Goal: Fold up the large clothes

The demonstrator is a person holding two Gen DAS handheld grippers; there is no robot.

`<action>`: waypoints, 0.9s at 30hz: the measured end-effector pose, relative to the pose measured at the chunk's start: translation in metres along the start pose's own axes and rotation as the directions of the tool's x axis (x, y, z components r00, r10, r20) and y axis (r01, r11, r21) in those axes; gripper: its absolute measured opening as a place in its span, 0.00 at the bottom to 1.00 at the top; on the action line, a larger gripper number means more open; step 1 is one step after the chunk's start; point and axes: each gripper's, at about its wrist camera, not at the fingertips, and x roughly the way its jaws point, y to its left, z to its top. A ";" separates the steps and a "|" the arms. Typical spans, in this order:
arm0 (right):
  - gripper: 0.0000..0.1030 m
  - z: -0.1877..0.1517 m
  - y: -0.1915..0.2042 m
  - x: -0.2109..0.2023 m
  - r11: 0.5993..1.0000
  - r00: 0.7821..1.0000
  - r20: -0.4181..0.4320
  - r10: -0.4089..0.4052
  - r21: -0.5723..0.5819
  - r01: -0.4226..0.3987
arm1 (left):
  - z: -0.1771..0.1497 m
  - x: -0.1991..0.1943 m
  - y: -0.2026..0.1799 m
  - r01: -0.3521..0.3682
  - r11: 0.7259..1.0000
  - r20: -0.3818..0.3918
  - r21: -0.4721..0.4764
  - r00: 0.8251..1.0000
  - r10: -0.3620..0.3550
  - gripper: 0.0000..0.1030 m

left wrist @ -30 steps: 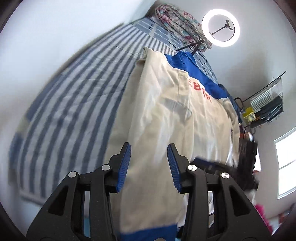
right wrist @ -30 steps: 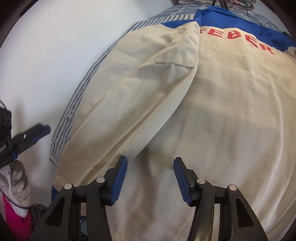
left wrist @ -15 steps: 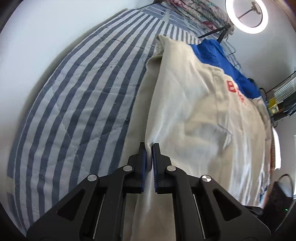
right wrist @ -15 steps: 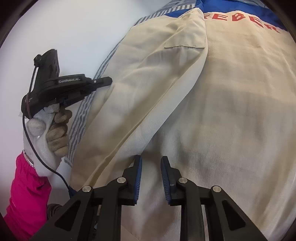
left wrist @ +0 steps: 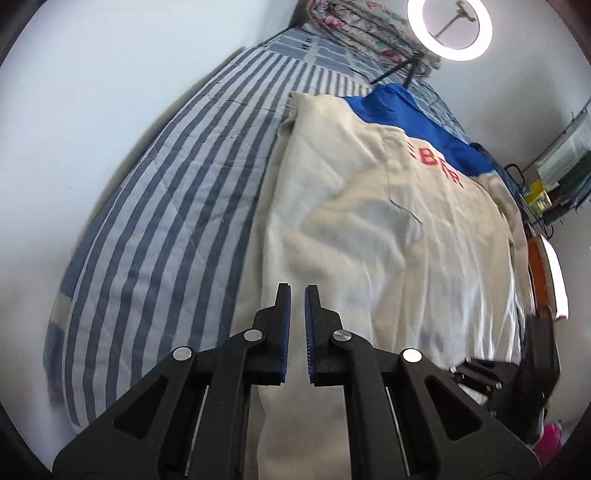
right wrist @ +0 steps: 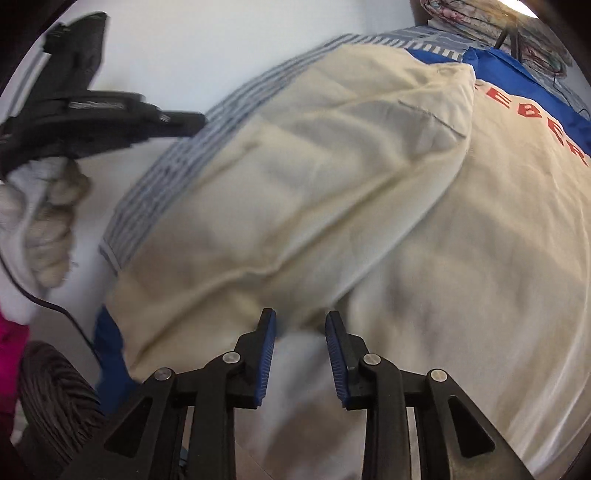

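Note:
A large cream garment (left wrist: pixel 369 229) with a blue yoke (left wrist: pixel 417 122) and red letters lies spread on a blue-striped bed (left wrist: pixel 177 206). My left gripper (left wrist: pixel 297 291) is over the garment's left edge. Its pads are shut with a thin slit, and cream cloth sits in that slit. The right wrist view shows the same garment (right wrist: pixel 424 258) with one side panel folded inward and puffed up. My right gripper (right wrist: pixel 300 321) hovers low over its near part. The jaws are opening, with cloth beneath and between them, and the pads are not pressing. A gloved hand (right wrist: pixel 44 221) holds the left gripper (right wrist: pixel 199 120) at the striped edge.
A ring light (left wrist: pixel 448 29) on a stand and a folded floral quilt (left wrist: pixel 351 26) are at the head of the bed. A wire rack (left wrist: pixel 554 177) stands at the far right. A white wall (left wrist: pixel 92 92) borders the bed's left side. A pink sleeve (right wrist: pixel 7 343) is at lower left.
Both grippers closed from wide open. The left one shut on the garment's side edge and pulled back, ruffling the cloth. The right one narrowed, then widened slightly. The folded panel has bulged up.

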 end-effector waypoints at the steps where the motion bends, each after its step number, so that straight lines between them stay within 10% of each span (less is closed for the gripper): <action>1: 0.27 -0.007 -0.004 -0.004 1.000 1.000 0.007 0.005 0.015 -0.006 | -0.014 -0.005 -0.003 0.002 1.000 -0.005 0.018 1.000 -0.002 0.05; 6: 0.28 -0.018 0.000 -0.042 0.994 0.987 0.138 0.078 0.063 -0.087 | -0.063 -0.011 0.014 -0.040 0.994 -0.037 -0.105 0.999 0.036 0.09; 11: 0.33 -0.007 0.035 -0.041 0.993 0.977 0.174 0.120 -0.013 -0.120 | -0.092 -0.015 0.029 -0.019 0.977 -0.053 -0.210 0.999 0.008 0.51; 19: 0.33 -0.018 0.040 -0.005 0.998 0.997 0.060 0.055 -0.031 -0.053 | -0.107 -0.012 0.030 -0.017 0.955 -0.109 -0.297 0.994 -0.016 0.51; 21: 0.33 -0.021 0.031 -0.002 0.998 0.996 0.052 0.070 -0.002 -0.070 | -0.109 -0.007 0.026 -0.029 0.957 -0.123 -0.289 0.992 -0.007 0.49; 24: 0.33 -0.025 0.026 -0.001 0.996 0.995 0.046 0.092 0.012 -0.093 | -0.112 -0.001 0.025 -0.029 0.963 -0.132 -0.268 0.991 -0.007 0.04; 27: 0.35 -0.021 0.025 -0.008 0.993 0.992 0.044 0.115 0.018 -0.115 | -0.111 -0.012 0.022 -0.027 0.971 -0.091 -0.237 0.996 0.005 0.01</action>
